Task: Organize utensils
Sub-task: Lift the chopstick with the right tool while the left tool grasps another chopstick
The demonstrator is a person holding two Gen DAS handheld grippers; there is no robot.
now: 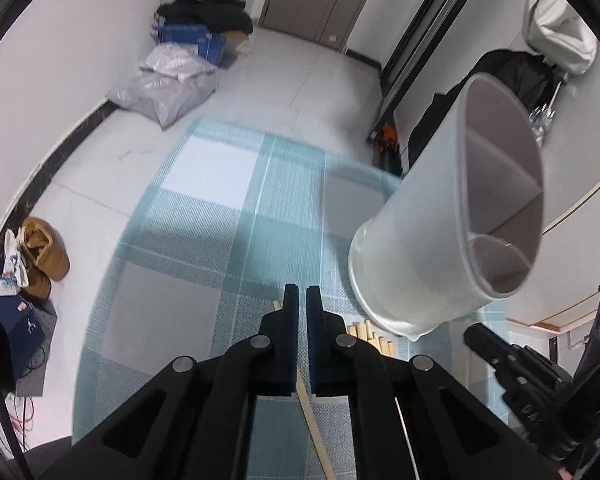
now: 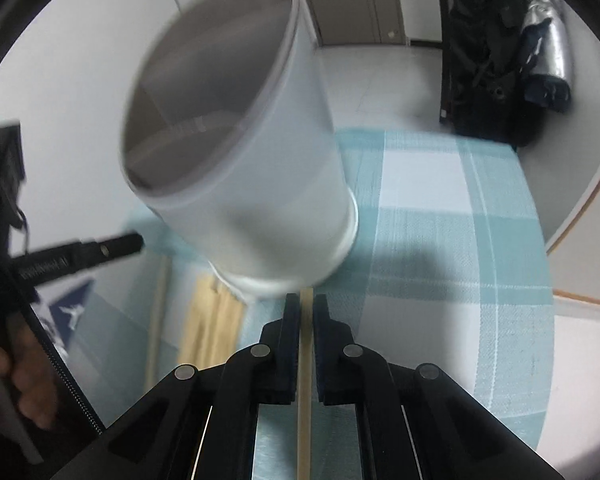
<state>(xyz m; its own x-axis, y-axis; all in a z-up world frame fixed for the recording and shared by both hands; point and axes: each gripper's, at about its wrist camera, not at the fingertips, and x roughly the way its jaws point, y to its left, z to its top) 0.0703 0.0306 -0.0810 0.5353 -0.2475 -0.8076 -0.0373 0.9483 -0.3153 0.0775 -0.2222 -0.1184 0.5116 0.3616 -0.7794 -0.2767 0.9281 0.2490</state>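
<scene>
Two black grippers pointed down over a teal-and-white checked woven mat (image 1: 204,216). Left gripper (image 1: 302,300) had jaws drawn together, a thin wooden stick (image 1: 312,424) running between them. Right gripper (image 2: 307,308) was clamped on a pale wooden chopstick (image 2: 305,380). A white cylindrical divided utensil holder (image 1: 428,240) stood just ahead, right of the left gripper. More wooden sticks (image 1: 370,336) lay at its base.

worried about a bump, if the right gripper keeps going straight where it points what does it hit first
Probably the base of the white utensil holder, just ahead of the right gripper, which is shut on a chopstick; blur leaves depth uncertain.
</scene>
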